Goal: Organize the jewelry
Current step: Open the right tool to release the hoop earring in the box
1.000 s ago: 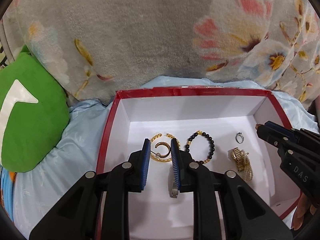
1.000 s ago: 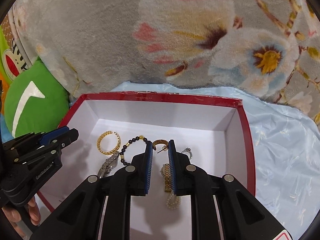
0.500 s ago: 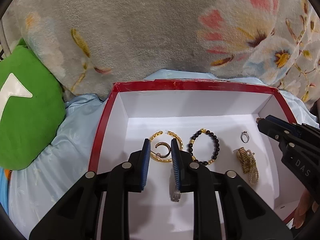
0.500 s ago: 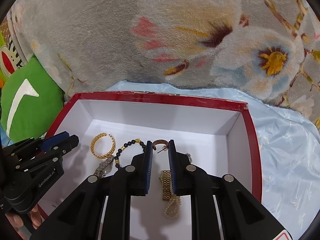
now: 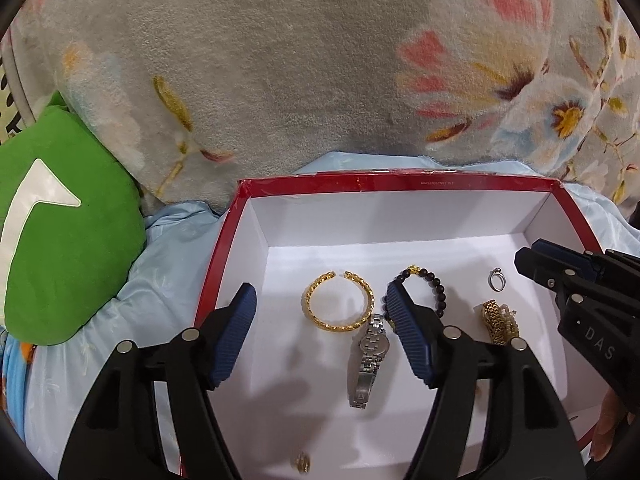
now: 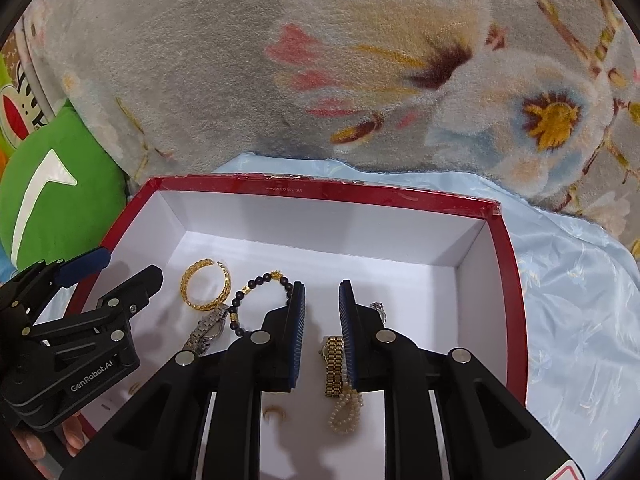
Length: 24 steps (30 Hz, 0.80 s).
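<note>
A red box (image 5: 392, 184) with a white inside holds the jewelry. In the left wrist view a gold cuff bangle (image 5: 338, 307), a silver watch (image 5: 370, 360), a black bead bracelet (image 5: 430, 286), a silver ring (image 5: 496, 279) and a gold watch band (image 5: 496, 322) lie on its floor. A small gold earring (image 5: 303, 462) lies near the front. My left gripper (image 5: 320, 308) is open and empty above the bangle. My right gripper (image 6: 322, 300) hangs over the gold band (image 6: 334, 364) and pearl string (image 6: 345, 414), jaws slightly apart and empty. A gold earring (image 6: 274, 414) lies below it.
The box (image 6: 328, 192) sits on a pale blue sheet (image 6: 576, 312). A grey floral blanket (image 5: 304, 64) rises behind it. A green cushion (image 5: 60, 232) lies to the left of the box.
My left gripper has opened wide and let go of the small gold earring, which now lies on the box floor near the front. The right gripper's jaws have parted slightly.
</note>
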Each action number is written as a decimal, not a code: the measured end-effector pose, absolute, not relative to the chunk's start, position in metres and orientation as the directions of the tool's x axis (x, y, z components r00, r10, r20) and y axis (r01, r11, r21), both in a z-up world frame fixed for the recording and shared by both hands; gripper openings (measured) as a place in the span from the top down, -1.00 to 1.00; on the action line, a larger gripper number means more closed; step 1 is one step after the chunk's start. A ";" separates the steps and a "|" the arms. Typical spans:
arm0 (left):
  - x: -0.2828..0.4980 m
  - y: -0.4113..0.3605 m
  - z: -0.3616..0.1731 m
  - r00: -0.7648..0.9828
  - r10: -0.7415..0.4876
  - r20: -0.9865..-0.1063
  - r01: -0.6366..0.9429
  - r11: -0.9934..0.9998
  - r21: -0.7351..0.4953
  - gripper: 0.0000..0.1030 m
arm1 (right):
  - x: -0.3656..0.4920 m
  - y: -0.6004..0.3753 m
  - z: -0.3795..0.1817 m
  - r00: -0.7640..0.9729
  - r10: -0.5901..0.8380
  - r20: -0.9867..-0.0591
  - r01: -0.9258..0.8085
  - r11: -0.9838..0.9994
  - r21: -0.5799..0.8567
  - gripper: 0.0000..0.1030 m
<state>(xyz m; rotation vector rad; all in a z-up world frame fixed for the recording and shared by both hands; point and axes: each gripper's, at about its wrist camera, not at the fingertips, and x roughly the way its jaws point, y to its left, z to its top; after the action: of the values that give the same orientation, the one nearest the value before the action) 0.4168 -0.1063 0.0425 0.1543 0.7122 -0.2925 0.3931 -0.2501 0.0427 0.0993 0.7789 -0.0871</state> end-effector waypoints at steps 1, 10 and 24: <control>0.417 -0.106 0.043 0.718 -0.212 -0.663 0.314 0.949 0.038 -0.27 | 0.393 -0.250 0.043 0.708 -0.042 -0.705 0.115 0.992 0.057 0.66; 0.415 -0.105 0.043 0.726 -0.211 -0.654 0.315 0.948 0.045 -0.27 | 0.393 -0.250 0.044 0.710 -0.044 -0.702 0.118 0.991 0.057 0.66; 0.415 -0.108 0.045 0.729 -0.216 -0.650 0.319 0.947 0.043 -0.27 | 0.393 -0.251 0.044 0.713 -0.045 -0.700 0.119 0.991 0.057 0.63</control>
<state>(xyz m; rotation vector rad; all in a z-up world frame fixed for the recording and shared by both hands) 0.4153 -0.1076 0.0450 0.1561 0.6947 -0.2964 0.3931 -0.2512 0.0444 0.1007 0.7719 -0.0915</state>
